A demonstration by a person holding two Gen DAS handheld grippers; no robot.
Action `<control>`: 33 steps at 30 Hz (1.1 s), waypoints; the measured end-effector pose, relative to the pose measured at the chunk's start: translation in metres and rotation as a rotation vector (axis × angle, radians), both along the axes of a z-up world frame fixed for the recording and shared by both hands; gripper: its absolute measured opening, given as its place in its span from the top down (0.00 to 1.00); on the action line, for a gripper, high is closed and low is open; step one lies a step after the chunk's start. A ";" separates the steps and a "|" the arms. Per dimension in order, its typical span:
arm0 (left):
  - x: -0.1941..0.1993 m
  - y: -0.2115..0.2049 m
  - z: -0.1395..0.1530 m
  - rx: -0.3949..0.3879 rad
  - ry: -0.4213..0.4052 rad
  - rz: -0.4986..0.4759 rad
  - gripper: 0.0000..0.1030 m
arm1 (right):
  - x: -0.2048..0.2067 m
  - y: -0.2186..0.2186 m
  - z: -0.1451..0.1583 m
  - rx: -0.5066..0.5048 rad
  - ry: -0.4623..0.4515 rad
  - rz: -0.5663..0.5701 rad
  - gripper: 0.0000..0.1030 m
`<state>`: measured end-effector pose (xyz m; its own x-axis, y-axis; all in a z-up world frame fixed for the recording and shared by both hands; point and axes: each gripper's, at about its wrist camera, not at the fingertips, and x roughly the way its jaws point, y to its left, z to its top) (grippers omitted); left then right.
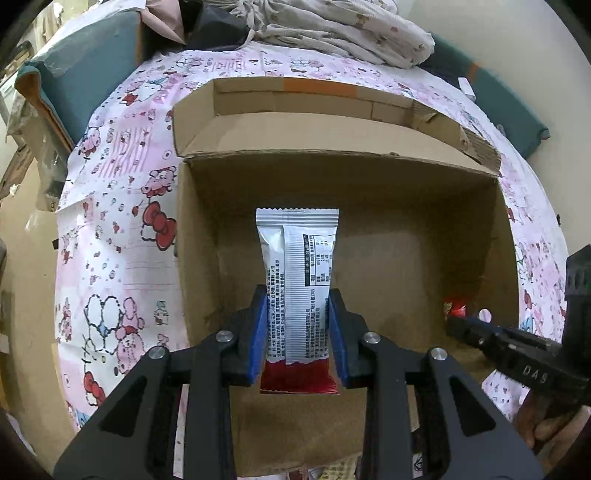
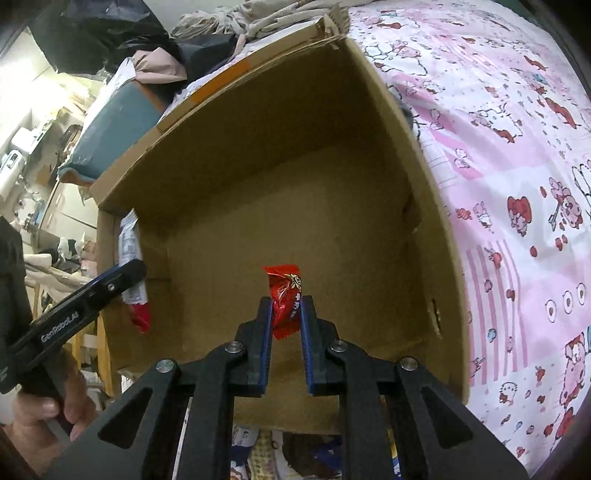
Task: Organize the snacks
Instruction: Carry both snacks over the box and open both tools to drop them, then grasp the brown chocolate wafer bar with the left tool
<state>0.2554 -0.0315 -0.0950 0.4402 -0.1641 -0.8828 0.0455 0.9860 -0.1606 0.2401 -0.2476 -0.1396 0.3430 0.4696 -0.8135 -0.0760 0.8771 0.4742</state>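
Observation:
An open cardboard box (image 1: 207,236) lies on a bed with a pink cartoon sheet. My left gripper (image 1: 298,295) is shut on a long silver snack packet (image 1: 297,266) with a red end, held upright over the box's inside. In the right wrist view my right gripper (image 2: 287,301) is shut on a small red candy wrapper (image 2: 285,295), also inside the box (image 2: 295,155). The right gripper (image 1: 452,323) shows at the right edge of the left wrist view with the red wrapper (image 1: 455,305) at its tip. The left gripper's finger (image 2: 125,275) and silver packet (image 2: 130,240) show at the left in the right wrist view.
The pink cartoon sheet (image 1: 118,229) surrounds the box. Rumpled bedding (image 1: 332,29) and a teal cushion (image 1: 88,59) lie behind it. More snack packets (image 2: 258,454) lie below the box's near wall. A person's hand (image 2: 44,413) holds the left gripper's handle.

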 end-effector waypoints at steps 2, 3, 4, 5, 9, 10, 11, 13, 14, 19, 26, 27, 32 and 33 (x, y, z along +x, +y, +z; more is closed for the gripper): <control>0.001 -0.002 -0.001 0.001 0.003 -0.006 0.74 | 0.001 0.000 -0.002 -0.004 0.003 0.008 0.85; 0.001 -0.003 -0.002 0.004 0.006 -0.009 0.74 | 0.002 -0.001 -0.003 -0.004 0.009 0.004 0.85; 0.001 -0.003 -0.003 0.005 0.011 -0.010 0.73 | 0.003 -0.001 -0.004 -0.010 0.015 0.000 0.85; 0.001 -0.003 -0.004 0.005 0.014 -0.010 0.73 | 0.003 -0.001 -0.003 -0.010 0.016 -0.001 0.85; -0.001 -0.005 -0.005 0.017 0.019 -0.014 0.69 | 0.002 0.004 0.004 0.013 -0.006 0.017 0.83; -0.002 -0.005 -0.005 0.013 0.016 -0.017 0.67 | 0.002 0.006 0.005 0.014 -0.015 0.026 0.82; -0.003 -0.006 -0.003 0.004 0.012 -0.020 0.66 | 0.002 0.007 0.008 0.015 -0.027 0.034 0.82; -0.004 -0.008 -0.001 -0.007 0.006 -0.020 0.59 | 0.001 0.006 0.011 0.015 -0.044 0.031 0.82; -0.005 -0.009 0.000 -0.011 0.002 -0.025 0.56 | 0.001 0.005 0.013 0.021 -0.049 0.025 0.82; -0.010 -0.015 0.009 0.010 -0.038 -0.039 0.28 | 0.000 0.001 0.024 0.055 -0.082 0.006 0.81; -0.014 -0.004 0.017 -0.006 -0.063 -0.007 0.24 | -0.002 0.000 0.032 0.062 -0.106 -0.009 0.45; -0.016 -0.003 0.019 -0.012 -0.079 -0.006 0.24 | -0.004 0.000 0.035 0.056 -0.121 -0.011 0.40; -0.026 0.000 0.028 -0.004 -0.105 -0.006 0.24 | -0.010 -0.002 0.043 0.037 -0.153 -0.019 0.27; -0.029 0.001 0.031 0.000 -0.115 -0.001 0.24 | -0.013 -0.002 0.043 0.041 -0.149 -0.021 0.27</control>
<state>0.2261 -0.0301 -0.0642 0.5381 -0.1643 -0.8267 0.0649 0.9860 -0.1537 0.2267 -0.2501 -0.0964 0.4689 0.4930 -0.7329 -0.1298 0.8592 0.4949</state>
